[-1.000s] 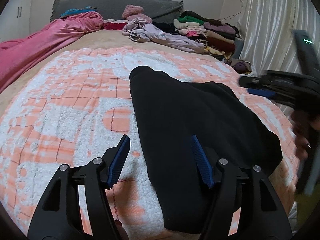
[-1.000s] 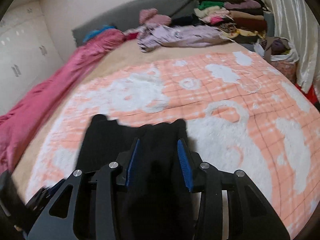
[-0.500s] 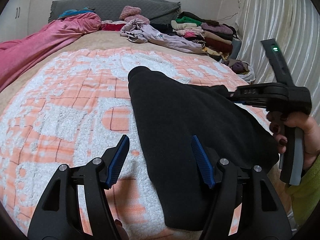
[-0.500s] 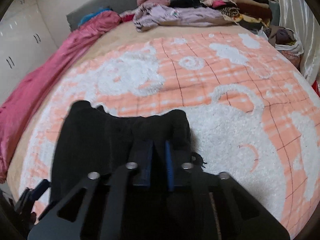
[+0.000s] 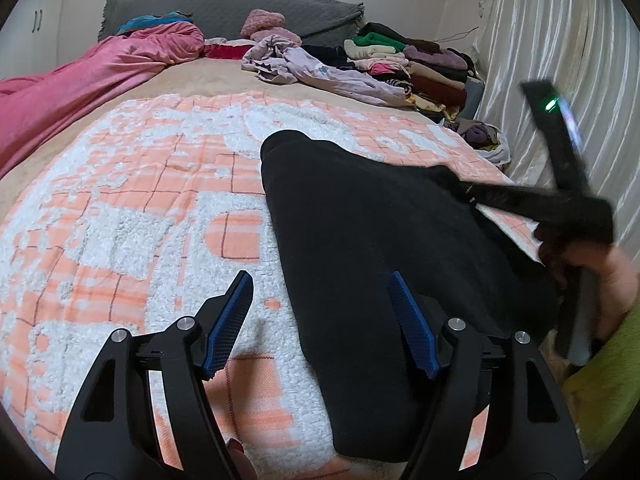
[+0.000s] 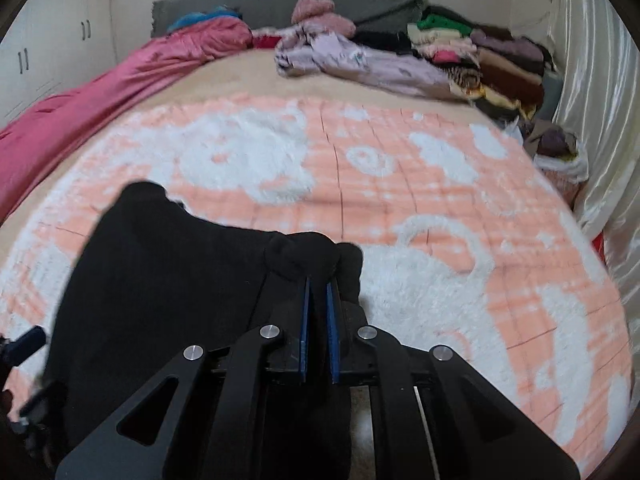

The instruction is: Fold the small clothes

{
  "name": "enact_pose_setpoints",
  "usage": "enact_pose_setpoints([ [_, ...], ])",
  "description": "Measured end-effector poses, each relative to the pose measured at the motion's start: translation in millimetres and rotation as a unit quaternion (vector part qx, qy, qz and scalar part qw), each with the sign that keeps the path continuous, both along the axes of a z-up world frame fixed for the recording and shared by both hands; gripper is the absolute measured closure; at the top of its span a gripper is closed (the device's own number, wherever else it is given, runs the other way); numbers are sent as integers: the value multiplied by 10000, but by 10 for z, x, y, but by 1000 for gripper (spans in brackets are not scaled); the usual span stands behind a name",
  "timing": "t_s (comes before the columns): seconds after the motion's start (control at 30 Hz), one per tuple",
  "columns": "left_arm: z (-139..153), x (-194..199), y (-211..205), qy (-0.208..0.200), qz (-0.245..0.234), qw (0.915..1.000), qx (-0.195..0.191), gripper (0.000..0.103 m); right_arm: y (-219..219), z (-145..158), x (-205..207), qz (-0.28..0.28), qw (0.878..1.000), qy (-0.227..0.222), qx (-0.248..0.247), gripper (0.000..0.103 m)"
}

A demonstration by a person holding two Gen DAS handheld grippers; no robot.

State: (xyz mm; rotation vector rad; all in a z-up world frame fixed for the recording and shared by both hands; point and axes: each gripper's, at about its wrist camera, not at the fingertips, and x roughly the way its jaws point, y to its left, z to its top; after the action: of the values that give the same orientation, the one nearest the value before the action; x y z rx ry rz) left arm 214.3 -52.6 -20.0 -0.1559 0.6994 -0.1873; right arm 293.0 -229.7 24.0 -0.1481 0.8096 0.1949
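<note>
Black garment (image 5: 380,240) flat on orange-white blanket (image 5: 132,220). Right gripper (image 6: 318,304) pinching garment's far-right edge, probably a corner; view blurred. Left gripper (image 5: 322,312) spread, jaws just widening, straddling near-left edge, not gripping. Step: securing corners. Next: left pinch, then fold over.

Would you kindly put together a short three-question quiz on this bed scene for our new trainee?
1. True or false: the right gripper is shut on the black garment.
2. How do the left gripper's jaws stand? A) open, with the garment's edge between them but not pinched B) clamped on the pink quilt C) shut on nothing
3. Fill in: the black garment lies on an orange and white ______.

Key: 1 true, a fold of black cloth bunches at its closed fingertips. 2 A. 3 blanket.
</note>
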Motion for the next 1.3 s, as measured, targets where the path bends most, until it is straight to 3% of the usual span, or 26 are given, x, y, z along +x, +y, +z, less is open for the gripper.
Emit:
enact_pose_setpoints([
  [0.23,4,1,-5,1,-10,10000,18,38,-20,-48,-15,-39,10000,-69,-24,95],
  [0.4,25,-17,-5,10,-10,10000,39,38,-87,113,-144,-10,9990,-187,402,91],
  [0.8,72,-73,-63,-4,-113,9999,85,38,-188,403,-642,225,9953,-530,773,85],
  [1.1,88,-110,-30,54,-70,10000,-31,37,-372,441,-974,197,9919,-375,1201,77],
  [1.3,69,-118,9,134,-46,9998,-110,37,-423,340,-972,190,9887,26,1488,77],
])
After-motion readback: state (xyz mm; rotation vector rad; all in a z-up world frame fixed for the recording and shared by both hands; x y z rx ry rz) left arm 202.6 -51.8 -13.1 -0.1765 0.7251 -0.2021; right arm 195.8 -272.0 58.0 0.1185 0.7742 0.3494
